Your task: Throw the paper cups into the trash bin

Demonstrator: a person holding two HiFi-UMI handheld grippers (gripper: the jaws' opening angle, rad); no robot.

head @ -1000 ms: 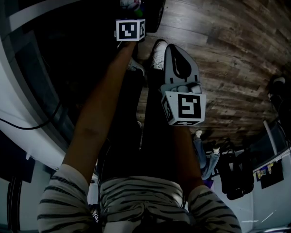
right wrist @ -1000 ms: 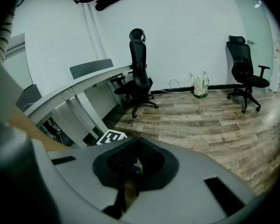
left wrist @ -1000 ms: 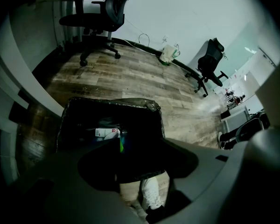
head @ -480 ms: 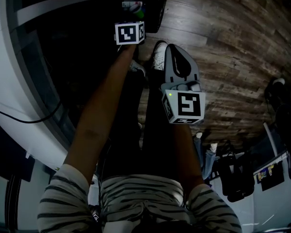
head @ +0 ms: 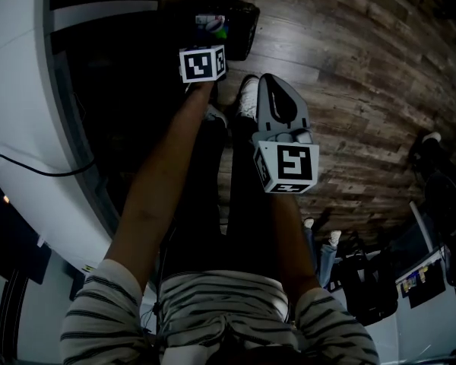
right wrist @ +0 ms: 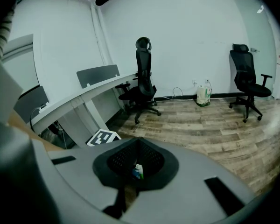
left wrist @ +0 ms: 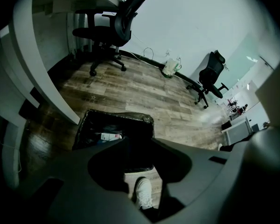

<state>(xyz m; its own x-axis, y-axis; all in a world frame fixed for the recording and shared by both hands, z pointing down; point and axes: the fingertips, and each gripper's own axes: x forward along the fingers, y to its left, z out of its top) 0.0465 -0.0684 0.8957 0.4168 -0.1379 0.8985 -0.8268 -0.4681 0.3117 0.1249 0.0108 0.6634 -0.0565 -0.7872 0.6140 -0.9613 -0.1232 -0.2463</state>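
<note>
Trash bin (head: 245, 35) holds a white printed item (head: 211, 23), lettering unreadable.

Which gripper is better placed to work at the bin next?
Left, likely: the left gripper hangs at the bin's near edge, empty jaws closing. The right gripper, shut and empty, sits further back from it.

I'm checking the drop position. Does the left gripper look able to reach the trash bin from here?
Probably yes: the left gripper hangs close above the trash bin, whose open top faces it with nothing in between. Its jaws are closing, empty.
</note>
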